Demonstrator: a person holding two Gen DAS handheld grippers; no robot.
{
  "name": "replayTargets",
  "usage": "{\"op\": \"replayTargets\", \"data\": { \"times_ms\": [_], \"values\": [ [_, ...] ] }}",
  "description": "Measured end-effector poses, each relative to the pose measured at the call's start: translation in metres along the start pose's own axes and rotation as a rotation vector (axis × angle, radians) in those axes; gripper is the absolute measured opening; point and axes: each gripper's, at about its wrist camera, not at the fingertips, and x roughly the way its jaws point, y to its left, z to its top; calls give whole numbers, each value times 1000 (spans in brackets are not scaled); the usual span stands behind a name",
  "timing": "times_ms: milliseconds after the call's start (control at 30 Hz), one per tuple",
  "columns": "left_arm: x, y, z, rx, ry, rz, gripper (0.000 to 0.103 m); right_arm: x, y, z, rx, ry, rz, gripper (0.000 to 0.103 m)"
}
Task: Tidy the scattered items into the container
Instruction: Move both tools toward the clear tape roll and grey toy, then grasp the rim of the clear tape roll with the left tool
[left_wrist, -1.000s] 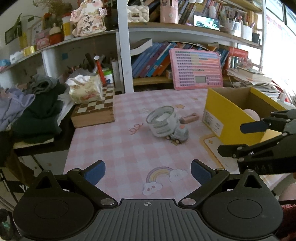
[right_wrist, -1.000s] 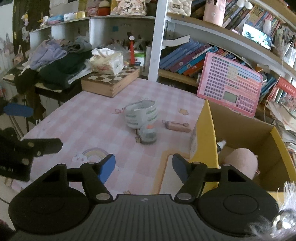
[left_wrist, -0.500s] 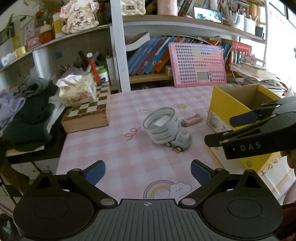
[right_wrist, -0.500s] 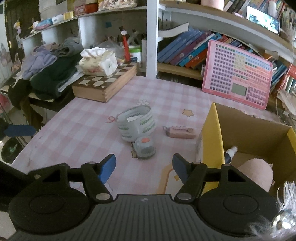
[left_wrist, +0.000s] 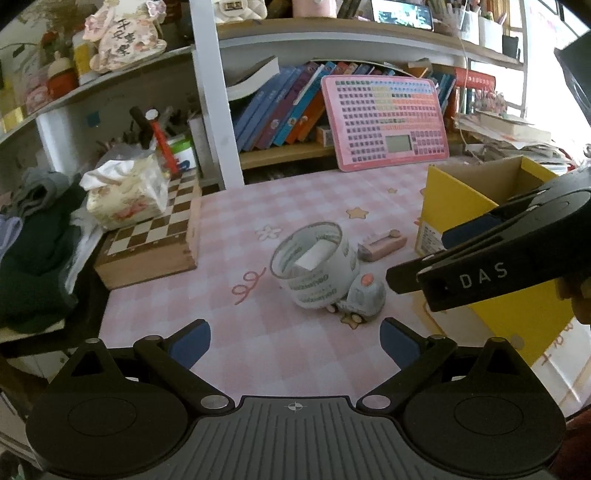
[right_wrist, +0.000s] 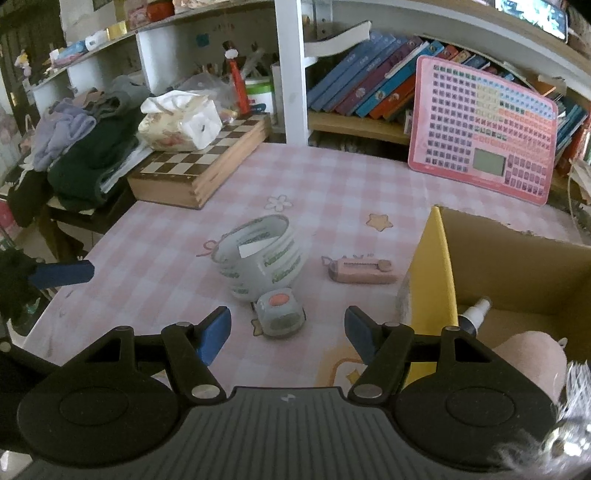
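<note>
left gripper (left_wrist: 295, 338): jaws wide, empty | right gripper (right_wrist: 287, 328): jaws apart, empty, above toy car (right_wrist: 280, 319) | tape roll (right_wrist: 260, 254) touching car | yellow box (right_wrist: 432, 280) just right

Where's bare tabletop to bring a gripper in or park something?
Bare: checked cloth between the chessboard box and tape roll; also in front of the pink keyboard toy. Crowded: tape roll, toy car and pink stapler cluster beside the yellow box.
</note>
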Motion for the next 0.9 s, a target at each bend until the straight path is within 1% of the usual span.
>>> {"op": "replayTargets", "data": {
  "times_ms": [200,433,500,633,667,700,733,800,900],
  "values": [
    [16,2,6,26,10,4,99,19,-1,9,5,42,28,67],
    [33,3,7,40,40,-13,99,58,2,22,-23,145,40,65],
    [36,3,7,40,45,-20,99,65,2,26,-24,156,51,65],
    [41,5,9,36,39,-37,99,69,3,34,-39,152,64,68],
    [43,6,10,33,36,-42,99,68,1,36,-28,142,69,71],
    [45,7,12,26,34,-49,99,66,-2,37,-7,129,77,77],
    [47,9,14,14,32,-59,100,62,-5,39,17,113,87,79],
    [52,13,19,-21,27,-87,100,52,-12,41,71,73,104,82],
    [65,18,28,-78,22,-126,100,39,-18,43,98,18,96,85]
  ]
}}
